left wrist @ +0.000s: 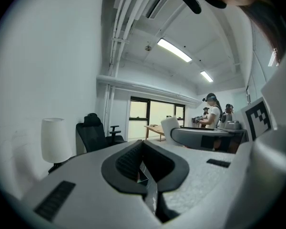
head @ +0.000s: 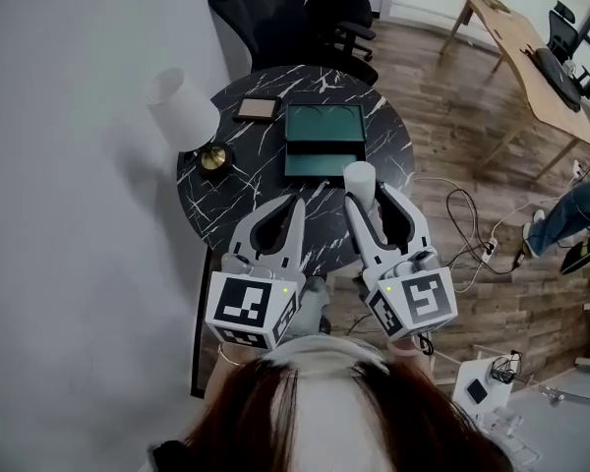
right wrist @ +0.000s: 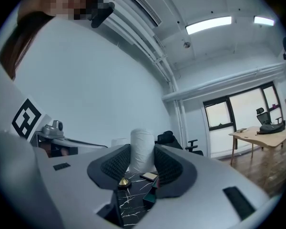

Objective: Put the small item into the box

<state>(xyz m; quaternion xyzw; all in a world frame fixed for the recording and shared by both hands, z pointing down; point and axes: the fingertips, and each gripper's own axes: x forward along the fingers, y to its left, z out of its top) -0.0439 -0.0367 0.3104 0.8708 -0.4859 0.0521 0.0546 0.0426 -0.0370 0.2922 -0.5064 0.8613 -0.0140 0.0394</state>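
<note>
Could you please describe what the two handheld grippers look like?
The left gripper and right gripper are light grey, each with two curved fingers lined with dark ribbed pads. Each carries a white cube of black square markers at its rear.

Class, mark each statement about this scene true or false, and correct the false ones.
1. The right gripper holds a white cylinder between its jaws. True.
2. The green box sits on the wooden floor. False: it stands on the black marbled table.
3. The left gripper grips a gold item. False: its jaws are together with nothing in them, and the gold item lies on the table near its left edge.
4. A black office chair stands beyond the table. True.
</note>
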